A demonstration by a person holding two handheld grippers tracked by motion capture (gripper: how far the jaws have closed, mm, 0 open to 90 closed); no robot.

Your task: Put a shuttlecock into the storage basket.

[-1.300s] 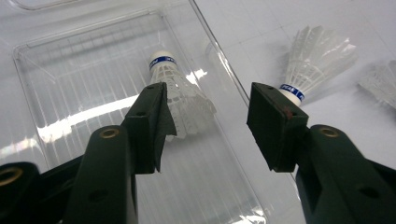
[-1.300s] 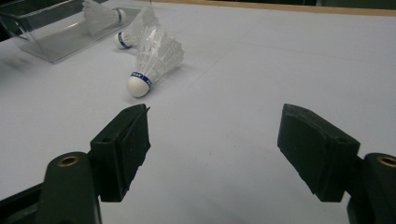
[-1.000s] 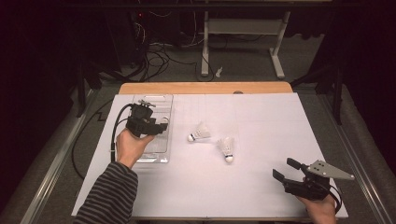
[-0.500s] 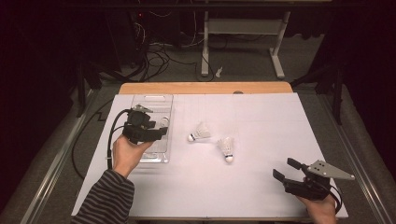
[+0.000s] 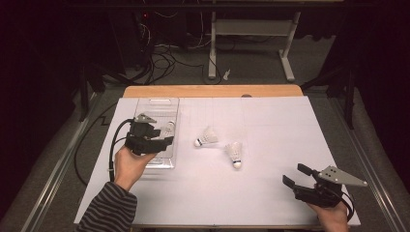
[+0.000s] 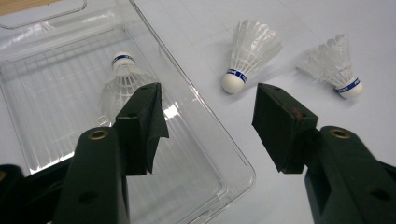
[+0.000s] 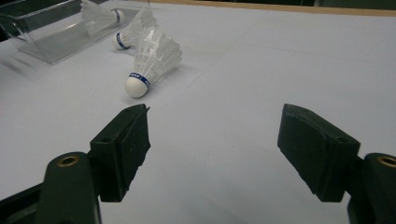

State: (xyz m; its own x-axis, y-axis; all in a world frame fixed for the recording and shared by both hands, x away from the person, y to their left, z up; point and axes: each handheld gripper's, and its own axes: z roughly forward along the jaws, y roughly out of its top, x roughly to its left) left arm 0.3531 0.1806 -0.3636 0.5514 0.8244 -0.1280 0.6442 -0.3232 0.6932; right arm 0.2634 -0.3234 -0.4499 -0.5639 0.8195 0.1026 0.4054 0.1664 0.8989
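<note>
A clear plastic tray (image 5: 155,104) lies at the left of the white sheet with one white shuttlecock (image 5: 168,128) in it. My left gripper (image 5: 164,136) hovers over the tray's near half, open, nothing between its pads. In the left gripper view the trayed shuttlecock (image 6: 122,79) lies just beyond the left jaw, inside the tray (image 6: 219,154). Two more shuttlecocks (image 5: 207,137) (image 5: 234,153) lie on the sheet mid-table, right of the tray. My right gripper (image 5: 293,174) rests open near the front right corner, and the nearer shuttlecock (image 7: 152,60) lies well beyond its tips.
The white sheet (image 5: 270,125) covers most of the wooden table (image 5: 212,91). Behind the table stand a metal frame's legs (image 5: 285,58) and loose cables (image 5: 164,53) on the floor. A cable (image 5: 113,150) trails from the left gripper.
My left gripper has drawn back over the tray toward the table's near edge. The right gripper and the two loose shuttlecocks have stayed put.
</note>
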